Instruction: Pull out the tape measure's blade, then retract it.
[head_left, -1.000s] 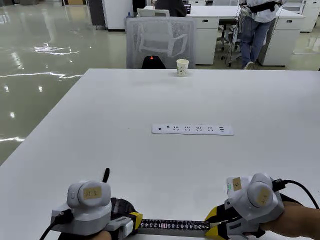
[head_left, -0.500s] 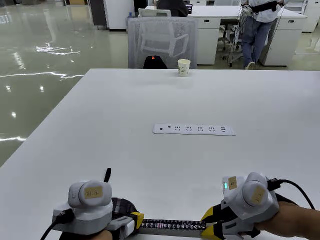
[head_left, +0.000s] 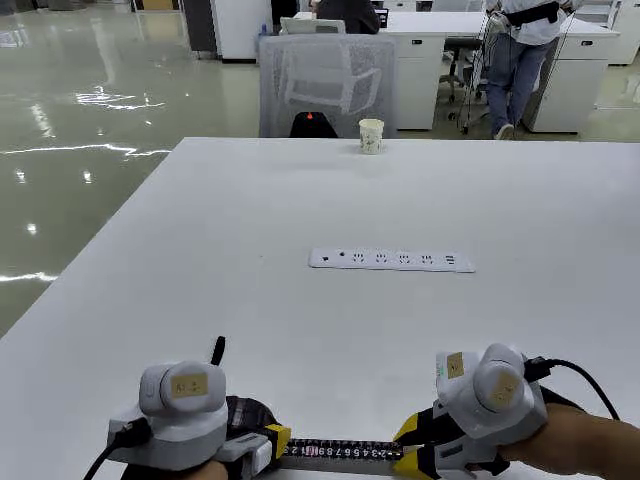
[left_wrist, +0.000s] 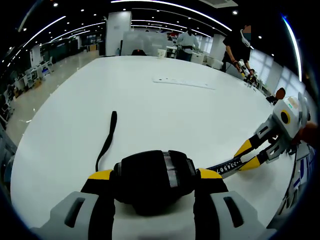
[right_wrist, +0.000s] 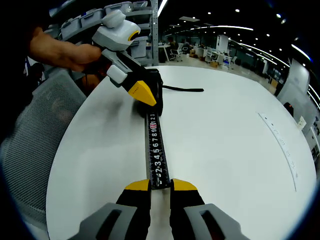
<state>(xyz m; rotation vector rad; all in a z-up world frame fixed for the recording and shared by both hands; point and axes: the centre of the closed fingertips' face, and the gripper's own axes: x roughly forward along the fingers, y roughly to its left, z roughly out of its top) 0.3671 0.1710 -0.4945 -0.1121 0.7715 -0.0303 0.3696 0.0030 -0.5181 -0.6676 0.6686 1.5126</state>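
Tape measure blade (head_left: 340, 450) drawn out between both tongs, bottom edge of the head view.
Left gripper (left_wrist: 155, 175) is clamped around the black tape measure case (left_wrist: 152, 187); right gripper (right_wrist: 160, 186) is nearly closed, pinching the blade's free end. In the right gripper view the numerals 2 to 9 are legible, and a black strap (right_wrist: 182, 90) lies behind the case. The beige tags on the grippers are unreadable. Head view: white table (head_left: 300, 200), power strip (head_left: 392, 260) at centre, paper cup (head_left: 371, 135) at the far edge, glossy office floor at upper left.
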